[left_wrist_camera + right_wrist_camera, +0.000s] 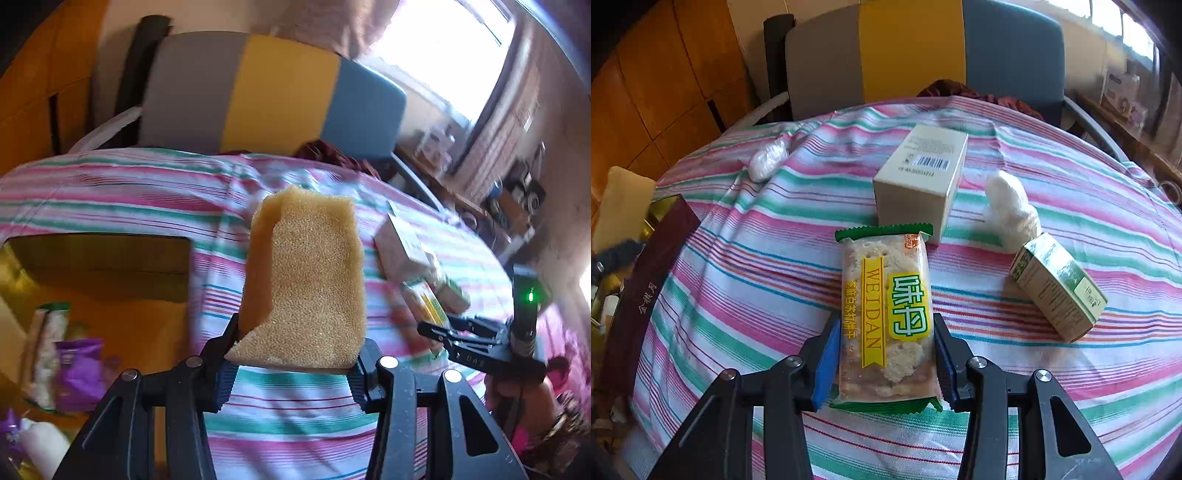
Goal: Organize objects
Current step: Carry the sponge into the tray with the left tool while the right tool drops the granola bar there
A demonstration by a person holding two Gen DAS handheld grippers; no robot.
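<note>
The yellow porous foam sponge block (306, 284) is clamped at its lower end in the left hand-held gripper (295, 373), raised clear of the striped cloth-covered tabletop (110, 192) and judged to be in transit toward the box at the left. The clear-wrapped cracker packet with green ends and yellow label (886, 314) is grasped across its width by the right hand-held gripper (884, 365), pads pressing both sides, just above the tabletop.

The open cardboard box with gold lining and dark red wall (99, 266) stands at the tabletop's left edge. It holds a purple packet (79, 373), a pale wrapped bar (44, 354) and other items too blurred to identify.

Remaining on the tabletop: a cream rectangular carton with barcode (919, 181), a small green-and-cream carton (1058, 288), two white wrapped bundles (1012, 210).
</note>
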